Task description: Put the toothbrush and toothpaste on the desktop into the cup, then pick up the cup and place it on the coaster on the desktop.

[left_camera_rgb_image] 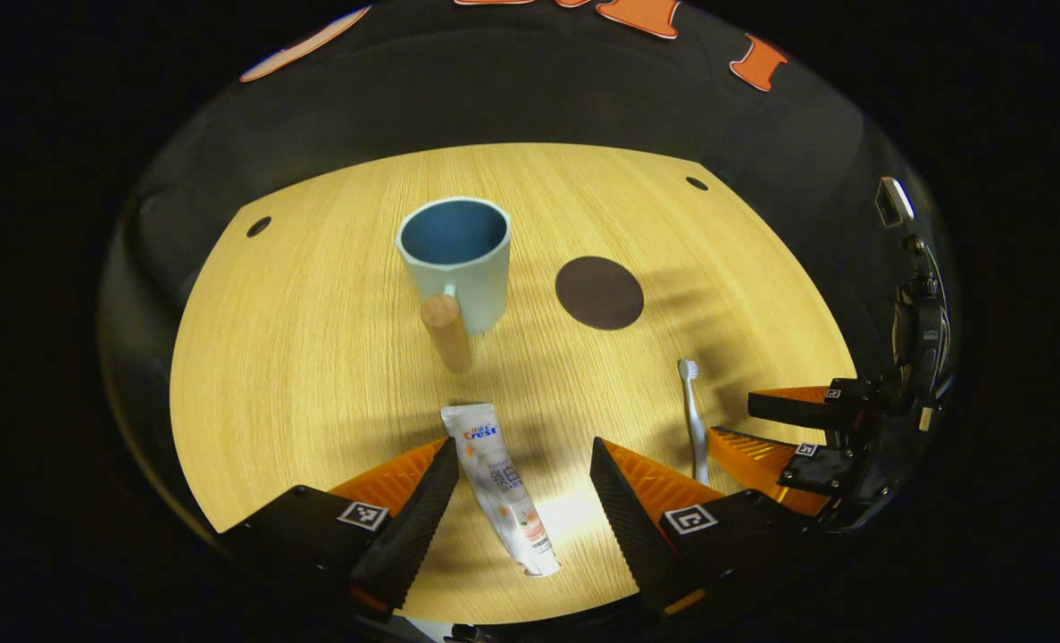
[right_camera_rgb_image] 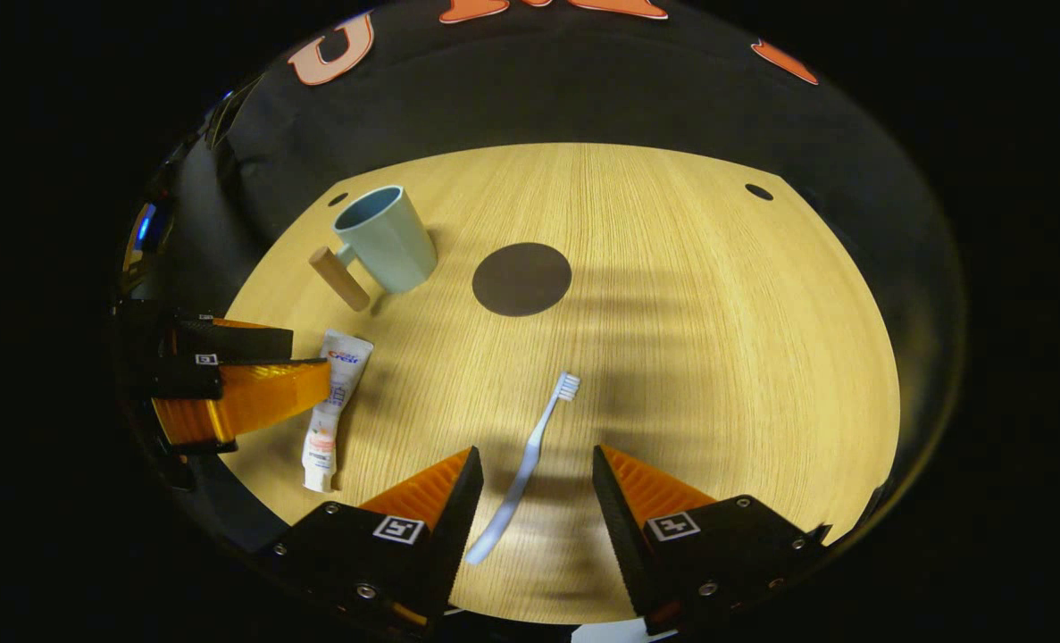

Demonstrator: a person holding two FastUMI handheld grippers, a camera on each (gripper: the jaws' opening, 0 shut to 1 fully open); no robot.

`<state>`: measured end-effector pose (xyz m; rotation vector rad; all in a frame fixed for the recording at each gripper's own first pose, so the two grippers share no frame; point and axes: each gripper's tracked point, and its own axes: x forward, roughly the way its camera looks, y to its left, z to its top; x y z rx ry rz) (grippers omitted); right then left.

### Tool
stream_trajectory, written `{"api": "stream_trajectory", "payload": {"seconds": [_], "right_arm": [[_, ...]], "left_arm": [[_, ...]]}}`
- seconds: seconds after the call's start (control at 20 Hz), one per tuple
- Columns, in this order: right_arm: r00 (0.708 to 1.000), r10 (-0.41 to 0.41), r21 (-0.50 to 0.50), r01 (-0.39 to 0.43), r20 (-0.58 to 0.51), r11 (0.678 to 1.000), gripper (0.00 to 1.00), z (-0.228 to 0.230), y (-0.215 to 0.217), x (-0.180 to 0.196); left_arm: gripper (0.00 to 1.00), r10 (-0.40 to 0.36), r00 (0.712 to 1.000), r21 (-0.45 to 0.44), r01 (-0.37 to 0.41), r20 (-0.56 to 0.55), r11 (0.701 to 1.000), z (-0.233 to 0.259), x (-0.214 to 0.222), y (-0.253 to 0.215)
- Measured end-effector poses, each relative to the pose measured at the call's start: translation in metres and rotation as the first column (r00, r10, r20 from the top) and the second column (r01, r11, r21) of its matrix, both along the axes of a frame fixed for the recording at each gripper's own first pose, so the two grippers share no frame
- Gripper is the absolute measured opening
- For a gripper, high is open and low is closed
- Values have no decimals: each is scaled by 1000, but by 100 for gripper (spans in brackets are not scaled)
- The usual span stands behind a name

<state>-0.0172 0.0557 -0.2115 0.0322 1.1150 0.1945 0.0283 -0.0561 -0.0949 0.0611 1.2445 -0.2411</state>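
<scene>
Above toothpaste (left_camera_rgb_image: 501, 487), left gripper (left_camera_rgb_image: 522, 496) hovers.

Left gripper (left_camera_rgb_image: 523, 487): two black wedge fingers (left_camera_rgb_image: 422, 513), ribbed inner faces, orange ribbed backs, a square black-and-white marker on each base. Right gripper (right_camera_rgb_image: 534, 500): same build, silver screws on black bases, marker tags (right_camera_rgb_image: 396, 529) on both.

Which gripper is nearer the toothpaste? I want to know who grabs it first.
Left. The left gripper straddles the toothpaste, fingers open on either side. The right gripper is off to the side, open around the toothbrush.
</scene>
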Motion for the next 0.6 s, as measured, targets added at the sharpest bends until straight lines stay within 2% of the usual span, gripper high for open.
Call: {"api": "stream_trajectory", "payload": {"seconds": [0.05, 0.1, 0.15, 0.2, 0.3, 0.35, 0.4, 0.45, 0.5, 0.55, 0.6], "right_arm": [[1000, 3, -9, -3, -18, 1000, 75, -6, 0, -2], [1000, 3, -17, -3, -26, 1000, 68, -10, 2, -2], [1000, 7, -26, -8, -29, 1000, 71, -11, 3, -1], [999, 15, -31, -16, -28, 999, 65, -13, 4, -1], [999, 44, -46, -44, -20, 998, 63, -16, 7, -3], [998, 55, -56, -56, -22, 997, 55, -19, 8, -5], [998, 61, -65, -63, -31, 996, 59, -23, 7, -7], [997, 68, -69, -71, -45, 995, 56, -27, 8, -9], [996, 75, -76, -78, -38, 994, 54, -25, 7, -11], [995, 94, -70, -95, -22, 993, 51, -25, 11, -7], [994, 111, -80, -112, -16, 991, 48, -27, 12, -7]], "left_arm": [[96, -1, 1000, 17, 2, -16, 1000, -2, 0, 2], [96, 2, 1000, 37, -1, -25, 999, -8, -1, 4], [96, 10, 999, 43, -8, -39, 999, -10, -1, 6], [94, 20, 998, 42, -17, -61, 999, -14, -5, 8], [96, 15, 993, 35, -11, -115, 999, -20, -12, 7], [96, 18, 993, 43, -13, -120, 999, -24, -11, 9], [96, 26, 991, 50, -20, -128, 999, -27, -11, 10], [92, 38, 988, 61, -29, -147, 998, -30, -13, 13], [83, 52, 985, 76, -40, -166, 996, -32, -16, 14], [80, 56, 983, 79, -43, -176, 996, -38, -19, 15], [84, 56, 983, 80, -42, -175, 996, -43, -19, 17]]}}
